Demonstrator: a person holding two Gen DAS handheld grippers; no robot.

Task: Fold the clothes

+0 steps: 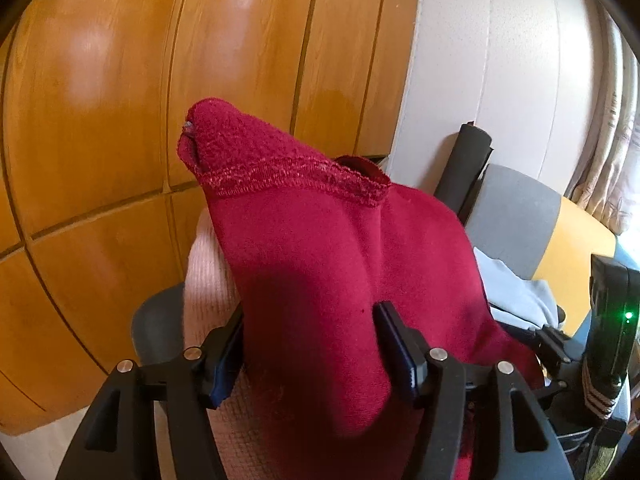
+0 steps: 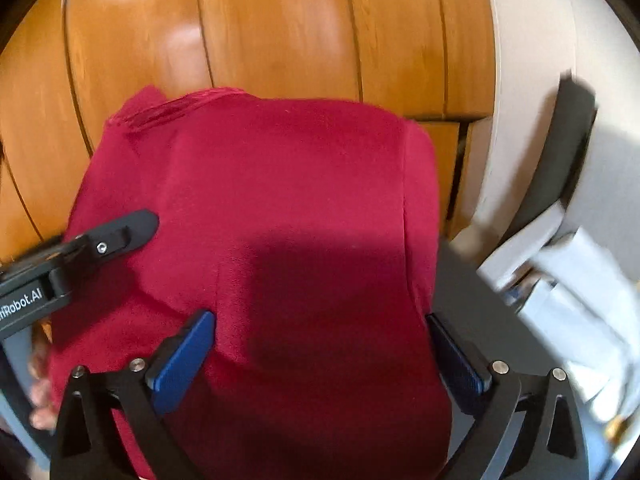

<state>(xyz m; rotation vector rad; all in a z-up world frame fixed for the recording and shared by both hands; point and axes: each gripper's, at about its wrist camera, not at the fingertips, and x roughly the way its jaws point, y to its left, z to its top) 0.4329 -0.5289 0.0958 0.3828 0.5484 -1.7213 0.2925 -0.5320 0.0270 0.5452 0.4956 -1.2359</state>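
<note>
A thick dark red garment [image 1: 320, 248] with a lace-like hem rises in a hump in front of my left gripper [image 1: 310, 344]. The gripper is shut on a fat fold of it, and the cloth fills the gap between the blue pads [image 1: 390, 332]. Under it lies a pink knitted piece [image 1: 206, 276]. In the right wrist view the red garment [image 2: 280, 200] lies as a broad folded slab on a grey seat [image 2: 472, 300]. My right gripper [image 2: 324, 360] stands wide open astride its near edge. The left gripper's finger [image 2: 124, 234] rests on the slab's left side.
Wooden panels [image 1: 100, 120] and a white wall [image 1: 500, 80] fill the background. A grey chair [image 1: 516, 216] with a black roll [image 1: 466, 160] stands right, beside light blue cloth [image 1: 516, 292] and a yellow tabletop [image 1: 576, 248]. Pale folded fabric [image 2: 580, 300] lies right of the seat.
</note>
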